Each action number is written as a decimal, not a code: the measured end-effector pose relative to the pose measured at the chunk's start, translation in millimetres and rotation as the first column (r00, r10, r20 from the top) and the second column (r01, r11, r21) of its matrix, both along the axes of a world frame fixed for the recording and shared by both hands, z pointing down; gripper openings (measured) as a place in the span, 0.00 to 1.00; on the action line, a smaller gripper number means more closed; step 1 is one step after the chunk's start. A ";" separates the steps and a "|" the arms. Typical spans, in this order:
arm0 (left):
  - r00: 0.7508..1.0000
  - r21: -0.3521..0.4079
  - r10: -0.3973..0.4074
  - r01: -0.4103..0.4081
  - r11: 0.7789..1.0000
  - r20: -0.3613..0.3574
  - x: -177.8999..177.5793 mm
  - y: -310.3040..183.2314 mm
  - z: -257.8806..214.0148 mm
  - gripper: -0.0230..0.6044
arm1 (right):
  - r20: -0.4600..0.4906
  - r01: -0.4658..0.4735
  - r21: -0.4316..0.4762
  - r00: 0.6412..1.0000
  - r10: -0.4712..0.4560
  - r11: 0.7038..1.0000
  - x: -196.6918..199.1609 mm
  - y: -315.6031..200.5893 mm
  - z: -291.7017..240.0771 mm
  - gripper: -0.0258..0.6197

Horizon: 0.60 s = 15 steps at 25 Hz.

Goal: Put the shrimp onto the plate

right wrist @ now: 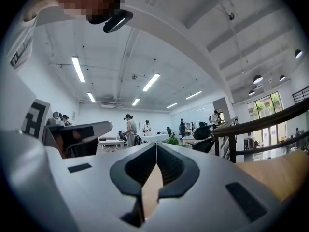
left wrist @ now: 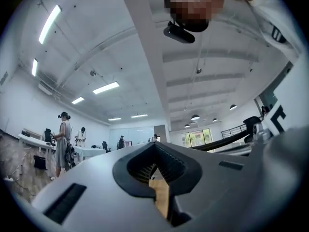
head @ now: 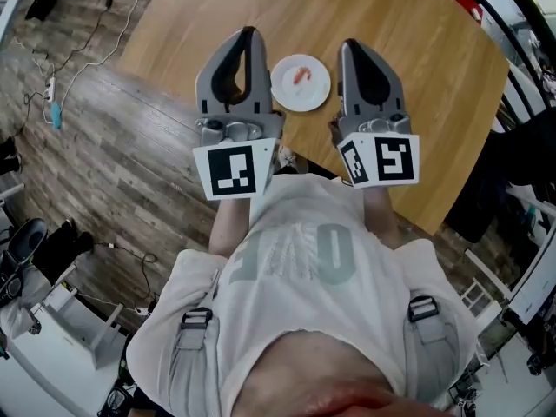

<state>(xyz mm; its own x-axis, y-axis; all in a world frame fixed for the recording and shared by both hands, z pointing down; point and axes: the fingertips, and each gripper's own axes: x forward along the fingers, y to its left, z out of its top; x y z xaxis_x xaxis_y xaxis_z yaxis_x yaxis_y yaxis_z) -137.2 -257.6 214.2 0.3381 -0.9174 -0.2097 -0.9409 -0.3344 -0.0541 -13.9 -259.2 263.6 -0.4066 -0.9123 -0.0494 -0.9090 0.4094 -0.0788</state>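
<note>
A small pink shrimp lies on a white round plate near the front edge of the wooden table. My left gripper is held just left of the plate and my right gripper just right of it, both close to the person's chest. Neither touches the plate. In the left gripper view the left gripper has its jaws closed tip to tip with nothing between them. The right gripper looks the same in its own view. Both gripper views look out level across the room, so neither shows the plate or the shrimp.
The table's front edge runs just below the plate. Cables and a power strip lie on the wood-plank floor at the left. Dark furniture stands at the right, a white rack at the lower left. People stand far off.
</note>
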 end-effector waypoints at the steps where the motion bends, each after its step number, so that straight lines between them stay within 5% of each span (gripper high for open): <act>1: 1.000 0.014 -0.007 0.007 1.000 -0.009 -2.4 2.5 -7.1 0.05 | -0.001 0.001 0.006 1.000 -0.001 1.000 -0.5 1.0 -2.3 0.07; 8: 0.998 0.121 -0.050 0.045 0.992 0.043 -11.4 16.3 -30.1 0.05 | -0.033 0.003 0.048 0.999 -0.001 0.999 -2.5 13.0 -13.7 0.07; 15: 0.999 0.133 -0.032 0.027 0.991 0.037 -2.7 16.0 -33.1 0.05 | -0.042 -0.014 0.048 0.999 0.016 0.999 8.8 16.3 -13.3 0.07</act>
<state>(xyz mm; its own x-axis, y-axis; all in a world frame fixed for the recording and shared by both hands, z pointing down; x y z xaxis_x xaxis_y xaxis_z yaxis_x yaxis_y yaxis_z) -140.0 -241.6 181.1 0.3215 -0.8921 -0.3174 -0.9466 -0.2938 -0.1330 -5.1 -243.0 250.3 -0.3952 -0.9154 -0.0761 -0.9173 0.3977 -0.0203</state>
